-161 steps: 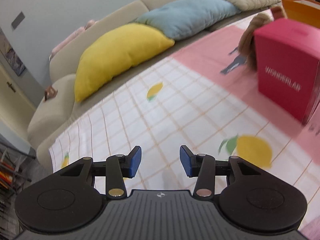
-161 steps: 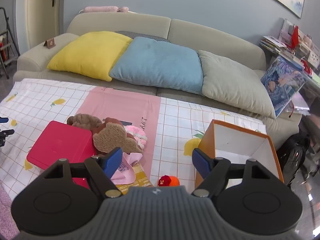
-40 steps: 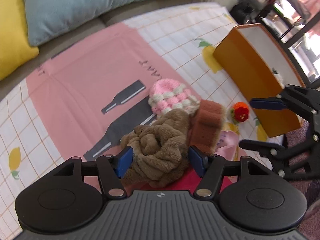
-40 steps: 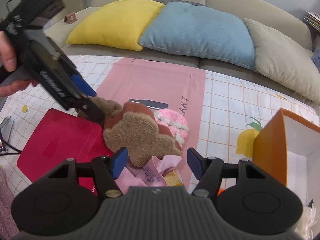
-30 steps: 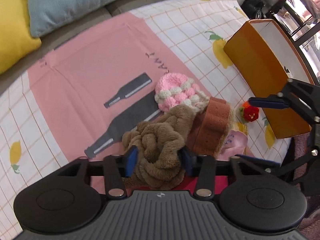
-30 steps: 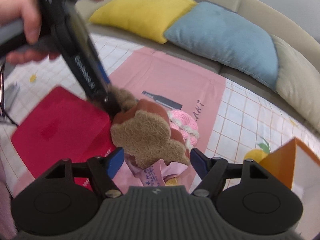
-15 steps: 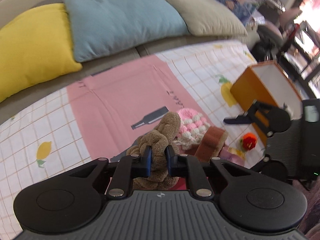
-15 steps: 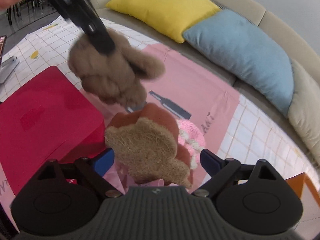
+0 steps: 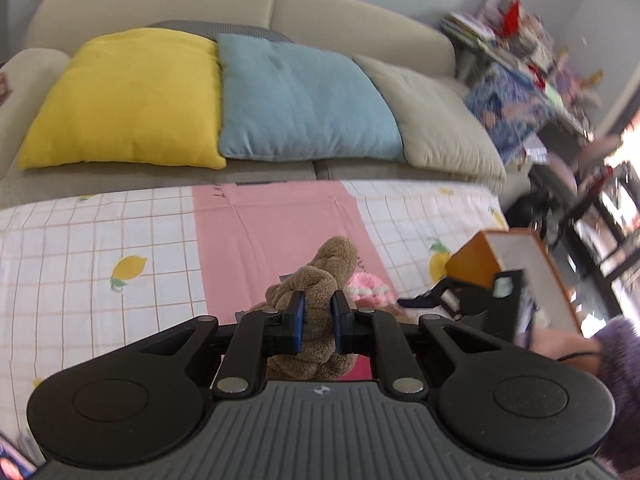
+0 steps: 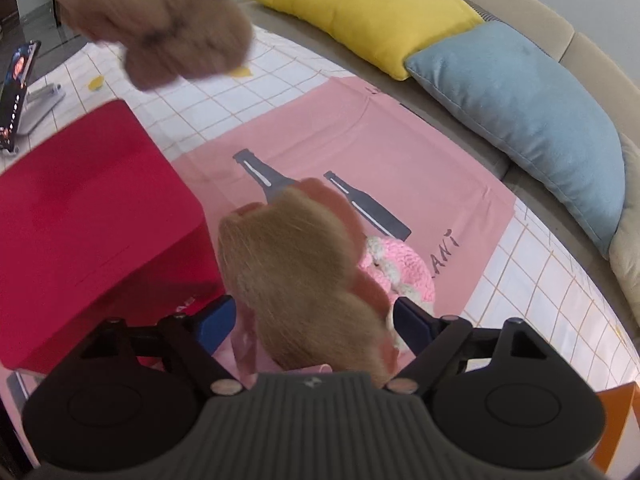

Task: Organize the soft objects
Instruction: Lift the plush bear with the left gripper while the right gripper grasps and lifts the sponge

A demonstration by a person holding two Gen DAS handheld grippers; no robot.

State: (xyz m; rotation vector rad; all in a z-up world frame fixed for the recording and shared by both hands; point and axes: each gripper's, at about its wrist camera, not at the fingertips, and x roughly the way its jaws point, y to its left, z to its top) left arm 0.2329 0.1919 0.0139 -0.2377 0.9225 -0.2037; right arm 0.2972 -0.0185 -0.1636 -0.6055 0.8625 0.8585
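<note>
A brown plush toy (image 9: 320, 300) is pinched between the blue pads of the left gripper (image 9: 318, 322), its fuzzy body squeezed in the narrow gap and bulging above and below the fingertips (image 9: 298, 312); in the right wrist view the same toy (image 10: 160, 20) hangs blurred at the top left, clear of the tablecloth (image 10: 280, 80). The right gripper (image 10: 316, 324) points down at a tan bear-shaped cushion with a rust-brown edge (image 10: 296, 280), which lies on the pink panel of the cloth just beside a red box (image 10: 80, 208). Its jaws are closing, with the cushion between them, but the blue pads (image 10: 216, 322) stand at either side of the cushion's lower end and the blur leaves it unclear whether they yet press on it. A pink and white crocheted piece (image 10: 400, 268) lies against the cushion's right side, and a pink wrapper (image 10: 244, 344) shows beneath it near the left pad. An orange box with a white inside (image 9: 516, 264) stands at the right end of the table, beyond the right gripper as seen from the left wrist. Behind the table, yellow (image 9: 124, 100), blue (image 9: 300, 100) and beige (image 9: 436, 124) pillows lean along a beige sofa (image 9: 340, 12). A phone on a stand (image 10: 18, 92) sits at the far left edge.
</note>
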